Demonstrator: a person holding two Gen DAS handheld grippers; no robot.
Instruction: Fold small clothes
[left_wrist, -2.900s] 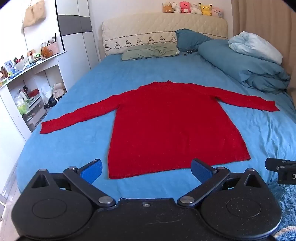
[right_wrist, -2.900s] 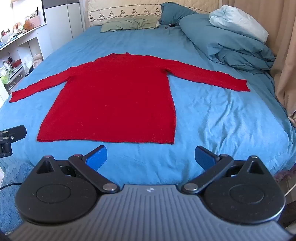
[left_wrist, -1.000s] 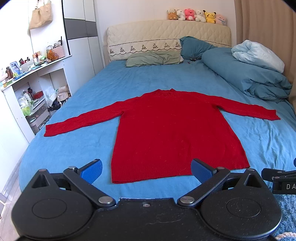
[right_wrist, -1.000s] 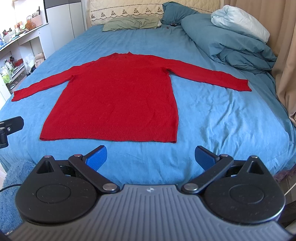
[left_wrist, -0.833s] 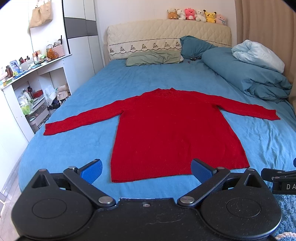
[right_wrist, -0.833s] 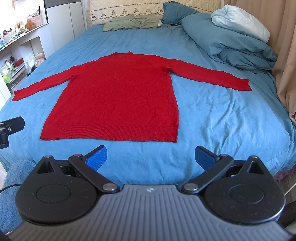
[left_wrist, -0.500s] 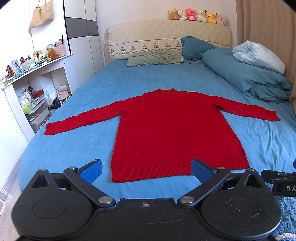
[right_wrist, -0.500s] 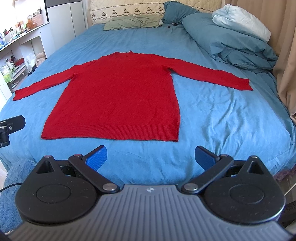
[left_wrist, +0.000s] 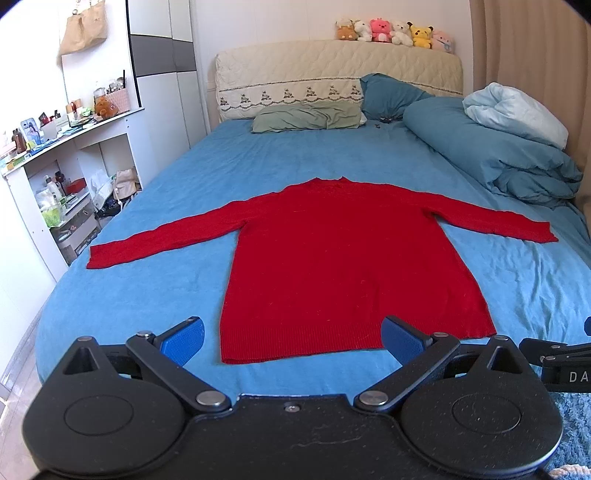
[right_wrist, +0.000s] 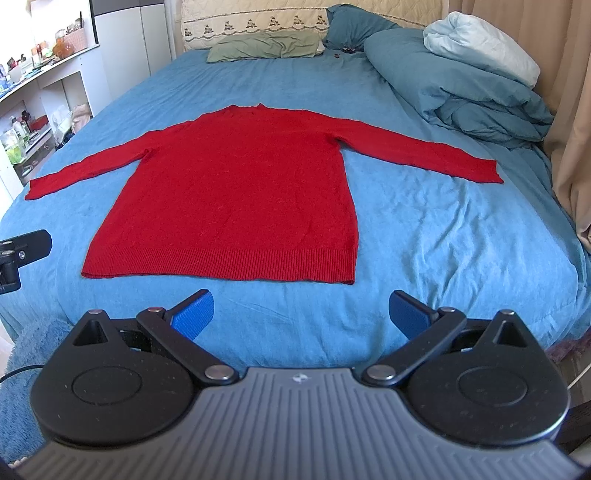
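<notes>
A red long-sleeved sweater (left_wrist: 332, 258) lies flat on the blue bed sheet (left_wrist: 129, 295), both sleeves spread out to the sides, hem toward me. It also shows in the right wrist view (right_wrist: 236, 199). My left gripper (left_wrist: 293, 338) is open and empty, hovering just short of the hem near the bed's foot edge. My right gripper (right_wrist: 301, 314) is open and empty, a little before the hem's right half. Part of the right gripper (left_wrist: 554, 360) shows at the left view's right edge.
A folded blue duvet (left_wrist: 498, 155) with a pale pillow lies at the bed's right. Green and blue pillows (left_wrist: 306, 118) lie by the headboard. White shelves (left_wrist: 55, 177) with clutter stand at left. A curtain (right_wrist: 569, 110) hangs at right. A blue rug (right_wrist: 22, 369) lies below.
Both grippers have drifted slightly back and up from the bed. The sweater has not moved and both grippers stay open.
</notes>
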